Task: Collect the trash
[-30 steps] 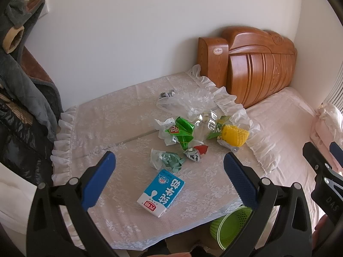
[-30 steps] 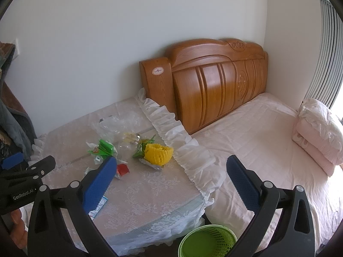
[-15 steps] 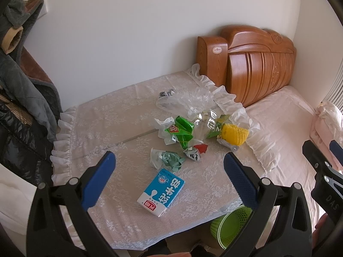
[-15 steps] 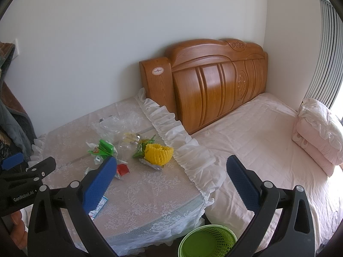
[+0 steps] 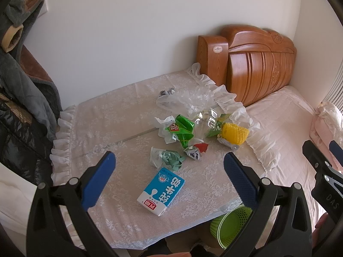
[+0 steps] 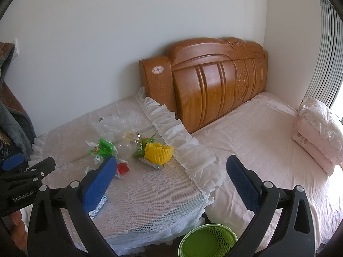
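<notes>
Right wrist view reads "GenRobot.AI" on left gripper (image 6: pixel 12 162) (jaws apart).

Very little differs, and only by a hair. The left wrist camera has drifted. The yellow foam net (image 5: pixel 234 132) near the right edge of the bench (image 5: pixel 120 117), the wooden headboard (image 5: pixel 257 64) and the green basket (image 5: pixel 231 222) below the bench's front edge each sit a shade higher in its frame than a second ago. At that view's right margin, the right hand-held gripper (image 5: pixel 319 144) has crept up slightly against the bed (image 5: pixel 285 111). Any shift in the right wrist view is too slight to tell.
</notes>
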`<state>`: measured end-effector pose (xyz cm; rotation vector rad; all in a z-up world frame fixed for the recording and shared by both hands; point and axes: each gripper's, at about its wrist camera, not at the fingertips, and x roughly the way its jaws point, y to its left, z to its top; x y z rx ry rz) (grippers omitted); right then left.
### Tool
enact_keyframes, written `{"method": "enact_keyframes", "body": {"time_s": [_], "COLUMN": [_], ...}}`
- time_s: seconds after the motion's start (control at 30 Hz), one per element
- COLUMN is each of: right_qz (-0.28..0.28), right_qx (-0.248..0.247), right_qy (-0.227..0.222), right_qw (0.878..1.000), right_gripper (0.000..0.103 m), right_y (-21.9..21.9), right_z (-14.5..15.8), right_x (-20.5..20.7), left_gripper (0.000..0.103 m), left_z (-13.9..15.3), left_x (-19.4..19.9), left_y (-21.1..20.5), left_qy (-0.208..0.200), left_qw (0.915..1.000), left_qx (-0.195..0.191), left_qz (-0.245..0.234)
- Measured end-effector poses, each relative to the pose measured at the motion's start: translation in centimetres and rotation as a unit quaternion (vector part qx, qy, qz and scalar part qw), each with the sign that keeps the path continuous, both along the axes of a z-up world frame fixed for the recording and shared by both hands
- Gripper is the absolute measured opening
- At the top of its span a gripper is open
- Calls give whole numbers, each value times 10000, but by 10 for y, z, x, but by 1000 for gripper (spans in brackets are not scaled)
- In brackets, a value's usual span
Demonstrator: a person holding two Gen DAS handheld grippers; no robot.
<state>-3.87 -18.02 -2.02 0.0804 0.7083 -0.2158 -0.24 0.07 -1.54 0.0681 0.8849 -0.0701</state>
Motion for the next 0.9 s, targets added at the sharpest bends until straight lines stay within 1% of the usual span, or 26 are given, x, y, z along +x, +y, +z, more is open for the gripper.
{"method": "enact_keyframes", "body": {"time_s": [0.13,0.23,0.27,0.3,0.37,0.47,0.53,0.63,0.7,0.77,0.8,0.83,0.9], "right_qz": [-2,-23,-41,-62,-107,-186,-242,-309,-373,-415,-436,-462,-494], "right_qx": [-1,-16,-17,-9,36,175,273,439,569,662,706,757,811], "right_qy": [8,29,46,72,162,295,395,554,676,744,776,821,909], "right_qw": [10000,10000,10000,10000,9998,9992,9986,9970,9954,9942,9935,9927,9913], "right_gripper": [101,101,101,101,101,101,101,101,101,101,101,101,101], "right_y": [0,0,-1,-2,-5,-13,-18,-25,-30,-34,-35,-36,-38], "right_z": [-1,-3,-5,-8,-14,-27,-37,-53,-65,-73,-77,-83,-94], "right_x": [0,0,0,0,0,0,0,0,-1,1,1,1,2], "left_gripper": [97,97,97,97,97,97,97,97,97,97,97,96,89], "left_z": [-1,-6,-12,-15,-29,-57,-82,-112,-135,-156,-167,-172,-188], "left_x": [-1,-2,-2,0,4,11,16,24,28,33,35,37,43], "left_y": [1,2,3,4,8,14,18,25,25,23,21,19,17], "left_qy": [4,102,234,302,501,820,1098,1467,1836,2095,2210,2250,2399], "left_qw": [10000,9991,9975,9967,9951,9921,9875,9798,9692,9594,9549,9529,9476], "left_qx": [-39,-231,-361,-392,-339,-51,142,323,487,555,673,729,858], "left_qz": [-51,-340,-564,-643,-777,-945,-1124,-1319,-1565,-1804,-1865,-1900,-1927]}}
